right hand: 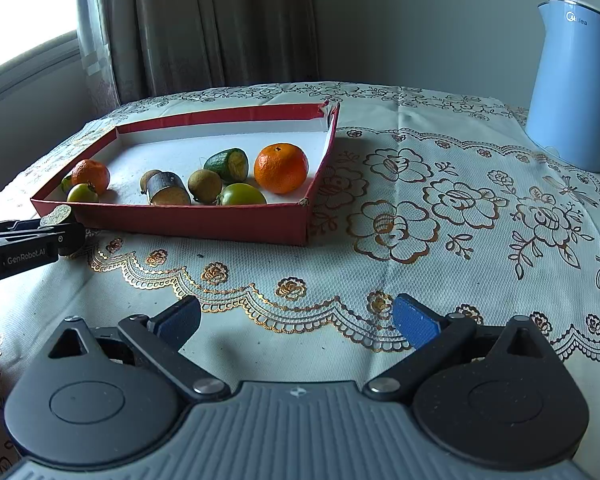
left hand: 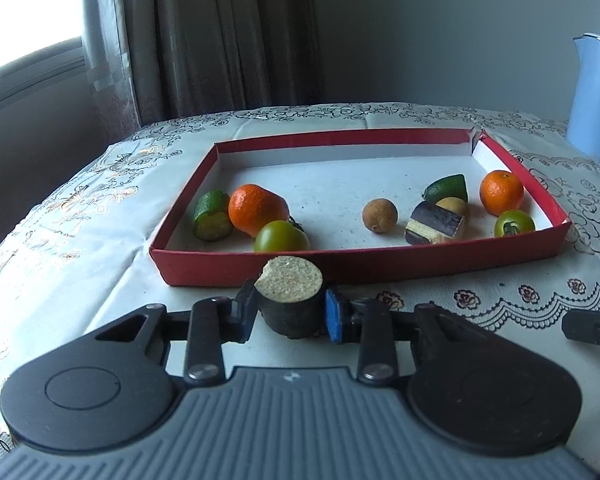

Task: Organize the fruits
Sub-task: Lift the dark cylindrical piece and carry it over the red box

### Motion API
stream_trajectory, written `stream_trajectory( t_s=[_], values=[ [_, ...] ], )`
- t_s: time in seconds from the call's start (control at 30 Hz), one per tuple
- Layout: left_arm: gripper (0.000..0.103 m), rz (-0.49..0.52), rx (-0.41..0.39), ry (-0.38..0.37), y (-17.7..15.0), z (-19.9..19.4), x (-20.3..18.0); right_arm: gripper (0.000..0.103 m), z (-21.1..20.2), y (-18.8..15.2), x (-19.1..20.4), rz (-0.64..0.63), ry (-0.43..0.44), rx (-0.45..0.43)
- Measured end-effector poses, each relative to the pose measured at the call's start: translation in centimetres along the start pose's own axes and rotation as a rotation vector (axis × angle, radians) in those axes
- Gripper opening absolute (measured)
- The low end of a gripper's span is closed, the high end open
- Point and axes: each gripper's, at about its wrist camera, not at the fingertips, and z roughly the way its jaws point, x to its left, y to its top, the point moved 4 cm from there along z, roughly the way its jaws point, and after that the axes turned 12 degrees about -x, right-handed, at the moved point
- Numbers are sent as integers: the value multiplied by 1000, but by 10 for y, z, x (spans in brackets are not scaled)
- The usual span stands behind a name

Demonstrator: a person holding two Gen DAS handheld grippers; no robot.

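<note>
My left gripper (left hand: 290, 312) is shut on a dark sugarcane piece (left hand: 290, 300) with a pale cut top, held just in front of the red tray's near wall (left hand: 339, 266). In the tray lie two oranges (left hand: 256, 208) (left hand: 501, 192), two green tomatoes (left hand: 280, 237) (left hand: 513, 223), two cut green fruits (left hand: 212, 216) (left hand: 447, 187), a brown round fruit (left hand: 379, 215) and another sugarcane piece (left hand: 435, 224). My right gripper (right hand: 296, 324) is open and empty above the tablecloth, right of the tray (right hand: 204, 222). The left gripper with its piece (right hand: 58, 214) shows at the right wrist view's left edge.
A light blue electric kettle (right hand: 571, 92) stands at the back right of the table. The floral tablecloth (right hand: 439, 216) covers the table. A curtain and a window are behind, at the left. The table's left edge drops off near the tray.
</note>
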Motion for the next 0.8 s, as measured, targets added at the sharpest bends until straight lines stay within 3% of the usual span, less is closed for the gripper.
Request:
stream_trajectory(
  t_s=[0.4, 0.8],
  values=[
    [31, -16, -16, 11, 14, -4, 2, 103, 0, 0, 0, 0, 0, 0],
    [31, 9, -103, 36, 70, 14, -10, 103, 0, 0, 0, 1, 1, -1]
  ],
)
